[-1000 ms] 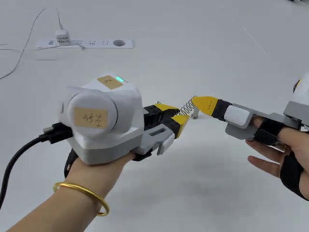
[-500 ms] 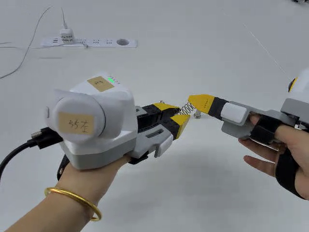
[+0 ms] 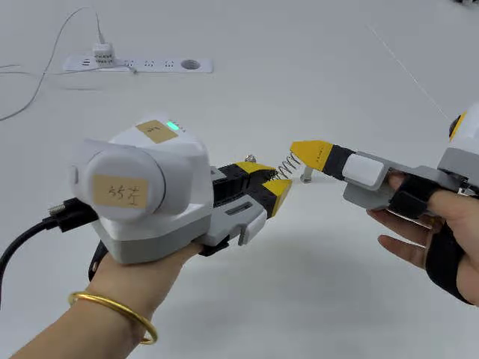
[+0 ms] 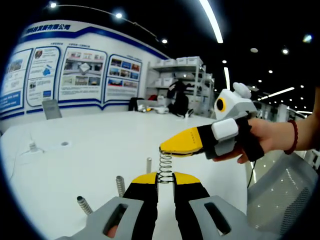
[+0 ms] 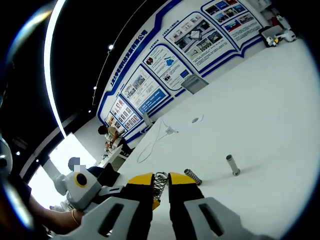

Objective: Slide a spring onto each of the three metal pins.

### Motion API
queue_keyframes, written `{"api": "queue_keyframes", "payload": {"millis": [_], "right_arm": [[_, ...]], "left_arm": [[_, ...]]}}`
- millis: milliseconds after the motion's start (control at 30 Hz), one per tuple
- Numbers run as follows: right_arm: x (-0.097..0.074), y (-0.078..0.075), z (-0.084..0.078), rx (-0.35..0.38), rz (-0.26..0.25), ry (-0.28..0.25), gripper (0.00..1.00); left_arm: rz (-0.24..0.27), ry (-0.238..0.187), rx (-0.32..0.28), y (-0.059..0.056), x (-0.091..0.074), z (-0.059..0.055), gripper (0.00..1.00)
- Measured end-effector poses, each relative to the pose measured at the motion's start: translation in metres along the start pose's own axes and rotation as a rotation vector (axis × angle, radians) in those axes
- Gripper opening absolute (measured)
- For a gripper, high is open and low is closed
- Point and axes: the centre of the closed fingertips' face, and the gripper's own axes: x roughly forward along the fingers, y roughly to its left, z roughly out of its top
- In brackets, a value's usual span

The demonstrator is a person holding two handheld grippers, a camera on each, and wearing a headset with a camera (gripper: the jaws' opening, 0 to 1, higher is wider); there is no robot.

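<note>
The left gripper (image 3: 275,185) is reaching in from the left of centre in the head view. Its yellow-tipped jaws are pinching one end of a spring (image 3: 286,166). The right gripper (image 3: 301,150) is pointing in from the right edge, with its jaws drawn together on the spring's other end. The spring is hanging between the two tips, above the white table (image 3: 322,75).

In the left gripper view the spring is standing upright at lower centre. Its bottom coils are caught between that gripper's own tips, and the right gripper's yellow tip is sitting on its top coils. A bare pin (image 4: 148,165) is standing on the table just left of the spring. Toward the lower left a second pin (image 4: 120,186) and a third pin (image 4: 84,205) are standing too (each is already wearing a coil).

In the right gripper view the spring is showing in the narrow slit between the jaws at bottom centre. A power strip (image 3: 135,66) is lying at the upper left of the head view.
</note>
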Motion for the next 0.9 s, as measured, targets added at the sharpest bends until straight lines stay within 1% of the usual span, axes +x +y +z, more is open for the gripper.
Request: {"api": "queue_keyframes", "payload": {"millis": [33, 100, 333, 467, 600, 767, 900], "right_arm": [[0.0, 0.0, 0.001, 0.001, 0.001, -0.002, 0.12], [0.001, 0.001, 0.002, -0.004, 0.005, -0.007, 0.12], [0.0, -0.002, 0.004, -0.005, 0.001, -0.006, 0.12], [-0.001, -0.002, 0.004, -0.019, -0.004, -0.003, 0.12], [-0.001, -0.003, 0.006, -0.031, -0.01, -0.004, 0.11], [-0.003, -0.002, 0.012, -0.051, -0.019, -0.02, 0.11], [-0.005, -0.003, 0.017, -0.087, -0.033, -0.029, 0.11]], "left_arm": [[-0.002, -0.004, -0.022, 0.0, 0.0, 0.001, 0.11], [-0.002, -0.013, -0.036, 0.001, 0.0, 0.002, 0.11], [0.001, -0.012, -0.029, 0.001, 0.0, 0.002, 0.11], [0.006, -0.009, -0.023, 0.001, 0.001, 0.001, 0.12], [0.011, -0.008, -0.031, 0.003, 0.001, 0.001, 0.12], [0.016, 0.007, -0.053, 0.005, 0.001, -0.001, 0.17], [0.032, 0.037, -0.067, 0.008, -0.003, -0.006, 0.23]]}}
